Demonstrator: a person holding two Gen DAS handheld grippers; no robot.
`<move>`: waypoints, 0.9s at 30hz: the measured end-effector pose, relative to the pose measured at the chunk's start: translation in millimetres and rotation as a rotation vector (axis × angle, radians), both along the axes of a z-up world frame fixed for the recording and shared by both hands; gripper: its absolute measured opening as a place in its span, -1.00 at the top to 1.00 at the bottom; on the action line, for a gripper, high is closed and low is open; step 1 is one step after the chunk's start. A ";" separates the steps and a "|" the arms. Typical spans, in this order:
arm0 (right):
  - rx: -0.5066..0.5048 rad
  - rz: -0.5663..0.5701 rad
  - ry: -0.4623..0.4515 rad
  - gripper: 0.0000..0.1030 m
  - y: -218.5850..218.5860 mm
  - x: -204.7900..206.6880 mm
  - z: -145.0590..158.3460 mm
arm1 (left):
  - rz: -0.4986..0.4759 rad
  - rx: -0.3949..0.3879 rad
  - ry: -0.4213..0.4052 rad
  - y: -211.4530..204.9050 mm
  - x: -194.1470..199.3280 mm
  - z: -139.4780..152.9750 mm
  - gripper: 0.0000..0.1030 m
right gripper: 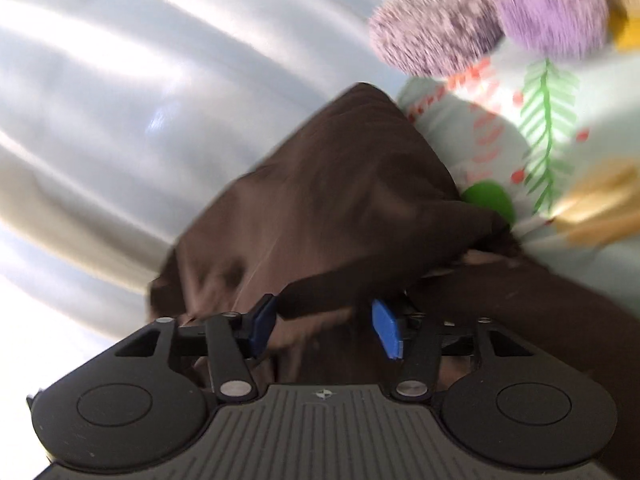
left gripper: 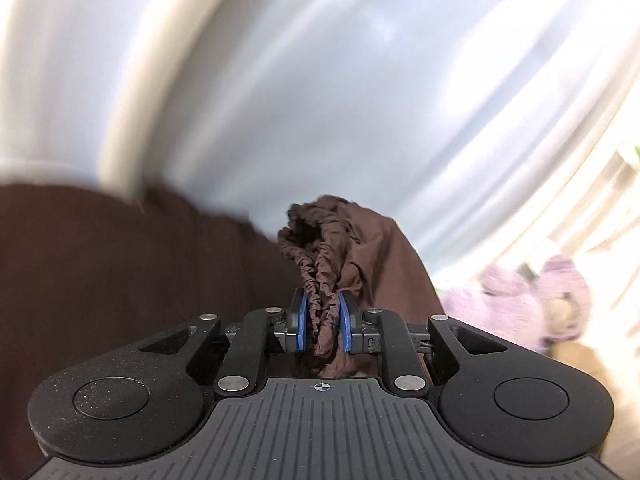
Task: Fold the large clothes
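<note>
While the left wrist view blurs with motion, the left tongs (left gripper: 323,322) sit sharp and clear, their blue pads (left gripper: 303,322) pinching a gathered, elasticated edge of the brown garment (left gripper: 340,240). That ruched band bunches up just above the pads, and more brown cloth spreads away to the left and drops below the jaws. Behind it hangs a pale curtain (left gripper: 320,80), and a fuzzy purple plush toy (left gripper: 528,304) lies off to the right, well apart from the cloth. Over to the right wrist view: the right tongs (right gripper: 325,330) are spread wide, blue pads (right gripper: 386,330) standing apart with brown garment (right gripper: 340,184) draped in the gap between them and mounded up beyond; whether either pad touches the cloth I cannot tell. At upper right sits the purple plush toy (right gripper: 500,16), and just beside the garment lies a pale fabric with green leaf and red print (right gripper: 540,120).
</note>
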State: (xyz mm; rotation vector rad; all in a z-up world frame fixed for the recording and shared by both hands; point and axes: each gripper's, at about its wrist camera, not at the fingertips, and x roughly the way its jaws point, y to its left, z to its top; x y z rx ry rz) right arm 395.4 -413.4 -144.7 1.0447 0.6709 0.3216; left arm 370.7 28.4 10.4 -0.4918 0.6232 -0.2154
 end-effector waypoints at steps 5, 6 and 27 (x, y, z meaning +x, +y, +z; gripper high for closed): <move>0.011 -0.034 0.041 -0.09 4.7 7.1 -6.6 | 0.075 0.061 0.065 31.7 2.0 -19.1 0.65; 0.001 -0.039 0.044 -0.05 4.5 7.2 -6.7 | 0.088 0.068 0.088 36.4 2.7 -30.2 0.65; -0.598 0.018 -0.046 0.48 56.0 -6.9 5.1 | 0.168 0.291 0.160 24.6 -9.2 -107.5 -0.08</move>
